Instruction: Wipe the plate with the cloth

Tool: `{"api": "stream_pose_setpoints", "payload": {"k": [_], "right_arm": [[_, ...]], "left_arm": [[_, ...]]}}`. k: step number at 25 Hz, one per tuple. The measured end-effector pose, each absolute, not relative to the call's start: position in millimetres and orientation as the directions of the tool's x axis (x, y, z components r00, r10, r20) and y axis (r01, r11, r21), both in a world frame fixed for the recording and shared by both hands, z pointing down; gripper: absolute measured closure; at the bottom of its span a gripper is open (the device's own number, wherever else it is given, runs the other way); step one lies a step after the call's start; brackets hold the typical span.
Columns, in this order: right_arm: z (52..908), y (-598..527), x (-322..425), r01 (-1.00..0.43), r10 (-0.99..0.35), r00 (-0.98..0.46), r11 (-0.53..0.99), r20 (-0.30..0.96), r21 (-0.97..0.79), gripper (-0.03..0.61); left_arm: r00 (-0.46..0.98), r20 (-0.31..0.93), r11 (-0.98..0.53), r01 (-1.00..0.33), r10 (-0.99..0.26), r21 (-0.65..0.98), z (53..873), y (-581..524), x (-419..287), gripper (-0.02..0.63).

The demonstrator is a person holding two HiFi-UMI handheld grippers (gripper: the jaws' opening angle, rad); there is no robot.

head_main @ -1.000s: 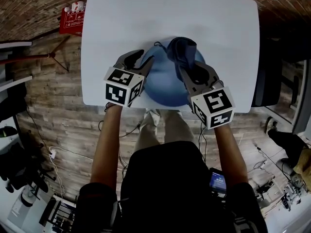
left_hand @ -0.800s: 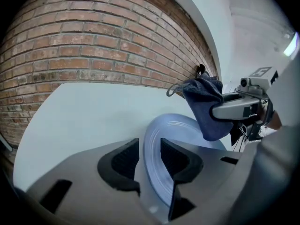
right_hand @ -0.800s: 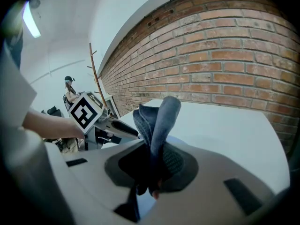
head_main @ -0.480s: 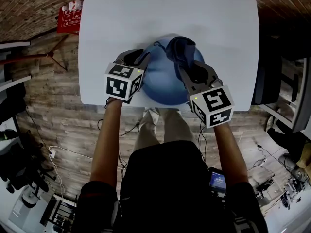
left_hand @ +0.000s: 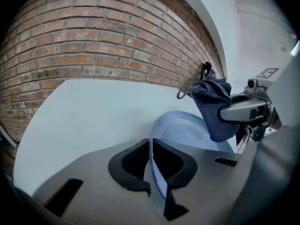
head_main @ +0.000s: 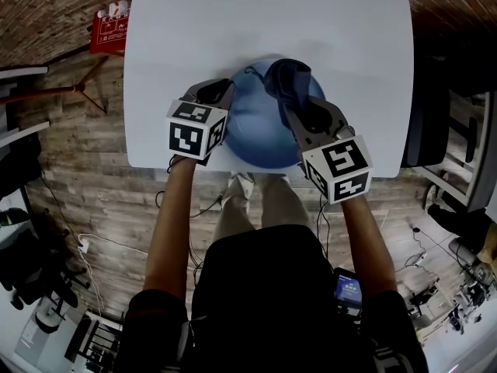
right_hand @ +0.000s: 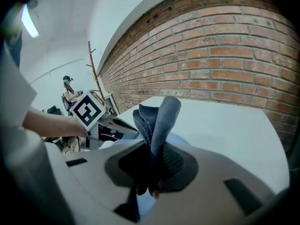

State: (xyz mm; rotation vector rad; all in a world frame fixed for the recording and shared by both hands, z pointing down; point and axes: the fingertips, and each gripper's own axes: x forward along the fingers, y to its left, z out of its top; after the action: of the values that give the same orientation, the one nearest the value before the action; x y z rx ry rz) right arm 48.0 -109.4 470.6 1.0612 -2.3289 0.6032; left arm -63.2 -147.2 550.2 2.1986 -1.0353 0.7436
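Note:
A light blue plate [head_main: 260, 134] lies near the front edge of the white table [head_main: 272, 22]. My left gripper [head_main: 226, 93] is at the plate's left rim. In the left gripper view its jaws are closing, and the pads [left_hand: 140, 161] pinch the thin rim of the plate [left_hand: 183, 130]. The right gripper [head_main: 305, 113] is over the right side of the plate, shut on a dark blue cloth [head_main: 289, 82] bunched above its jaws. In the right gripper view the cloth [right_hand: 159, 118] stands up from between the jaws, with the plate [right_hand: 179, 137] behind it.
A brick wall [left_hand: 93, 46] runs behind the table. A red object [head_main: 109, 29] lies on the wooden floor to the left of the table. A dark chair [head_main: 435, 115] stands on the right. The person's legs [head_main: 256, 200] are at the front edge.
The left gripper's jaws, wide open a second ago, have closed onto the plate's left rim. The right gripper and its cloth have stayed where they were.

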Motion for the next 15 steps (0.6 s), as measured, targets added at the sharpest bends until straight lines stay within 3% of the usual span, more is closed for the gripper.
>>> {"api": "stream_pose_setpoints", "payload": {"k": [15], "right_arm": [[482.3,-113.5,25.1,-0.694,-0.454,-0.546,0.716,0.704,-0.076,0.515]], "left_arm": [[0.51,0.708,-0.521,-0.821,-0.488,0.232,548.6,-147.2,-62.9,0.581]]}}
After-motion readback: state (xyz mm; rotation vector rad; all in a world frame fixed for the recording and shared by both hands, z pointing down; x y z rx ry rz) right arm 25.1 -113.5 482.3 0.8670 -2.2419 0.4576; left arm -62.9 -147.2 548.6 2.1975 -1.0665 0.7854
